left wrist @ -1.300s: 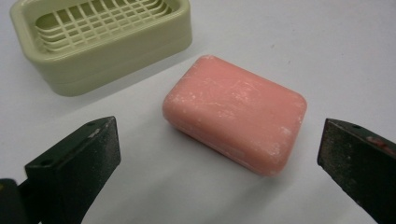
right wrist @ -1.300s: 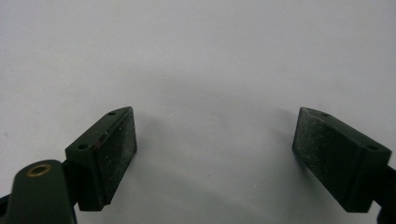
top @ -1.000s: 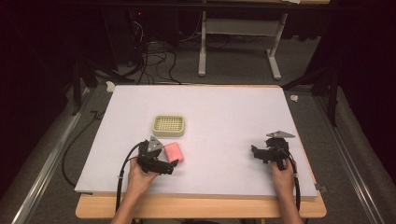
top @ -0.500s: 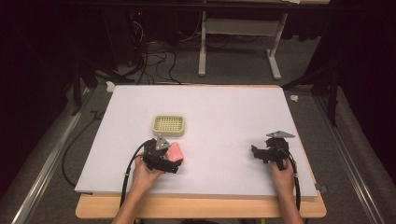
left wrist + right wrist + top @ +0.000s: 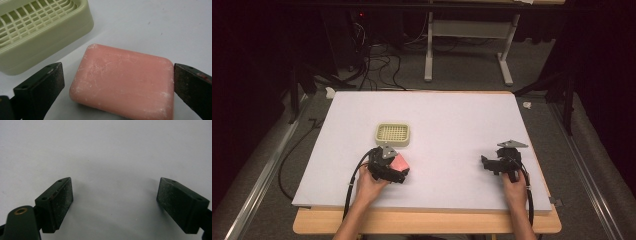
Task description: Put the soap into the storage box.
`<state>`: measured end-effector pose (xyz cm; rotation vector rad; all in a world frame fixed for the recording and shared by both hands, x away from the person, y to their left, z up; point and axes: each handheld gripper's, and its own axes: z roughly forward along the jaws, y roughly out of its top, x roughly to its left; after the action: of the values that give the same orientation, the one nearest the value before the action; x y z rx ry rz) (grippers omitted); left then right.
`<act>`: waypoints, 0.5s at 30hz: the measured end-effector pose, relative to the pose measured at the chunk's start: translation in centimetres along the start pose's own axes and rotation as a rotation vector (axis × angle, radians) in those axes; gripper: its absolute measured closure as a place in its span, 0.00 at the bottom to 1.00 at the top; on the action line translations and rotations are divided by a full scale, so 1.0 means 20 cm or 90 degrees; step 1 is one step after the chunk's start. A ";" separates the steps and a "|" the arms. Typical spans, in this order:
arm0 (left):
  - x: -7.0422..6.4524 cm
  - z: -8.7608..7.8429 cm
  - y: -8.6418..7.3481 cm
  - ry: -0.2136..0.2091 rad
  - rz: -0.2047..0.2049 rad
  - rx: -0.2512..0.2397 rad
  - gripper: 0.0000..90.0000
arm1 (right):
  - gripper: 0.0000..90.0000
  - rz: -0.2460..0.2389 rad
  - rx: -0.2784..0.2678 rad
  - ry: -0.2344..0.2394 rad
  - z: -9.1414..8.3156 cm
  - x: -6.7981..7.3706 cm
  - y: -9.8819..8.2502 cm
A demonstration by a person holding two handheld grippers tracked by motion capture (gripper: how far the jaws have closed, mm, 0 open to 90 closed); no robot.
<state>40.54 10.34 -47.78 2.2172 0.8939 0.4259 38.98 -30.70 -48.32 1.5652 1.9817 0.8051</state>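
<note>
Soap (image 5: 123, 86), a pink bar, lies flat on the white table (image 5: 452, 120), and everything else is best placed from it. Around the soap, the left gripper (image 5: 117, 85) stands spread, one black jaw just off each short end; the right-hand jaw looks close to touching, the other stands a little apart. Nothing is pinched yet. Well to the right of the soap, the right gripper (image 5: 115, 200) hovers over bare table, jaws wide and empty. Just beyond the soap sits the pale green soap dish (image 5: 37, 32) with its slotted grid, near but not touching it.

The likely risk is in the closing: the bar looks smooth with rounded corners, so an uneven squeeze could turn it or squirt it out sideways. A skewed push could also slide it against the dish wall.
</note>
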 end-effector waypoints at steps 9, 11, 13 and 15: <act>0.01 0.04 0.01 -0.005 -0.016 0.005 0.00 | 0.16 0.000 0.000 0.000 0.00 0.00 0.00; 0.01 0.04 0.01 -0.004 -0.015 0.010 0.00 | 0.16 0.000 0.000 0.000 0.00 0.00 0.00; 0.01 0.05 0.01 -0.005 -0.019 0.012 0.00 | 0.16 0.000 0.000 0.000 0.00 0.00 0.00; 0.01 0.05 0.01 -0.003 -0.018 0.014 0.00 | 0.16 0.000 0.000 0.000 0.00 0.00 0.00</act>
<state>41.21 9.94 -48.35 2.2214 0.9301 0.3985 38.98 -30.70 -48.32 1.5647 1.9816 0.8052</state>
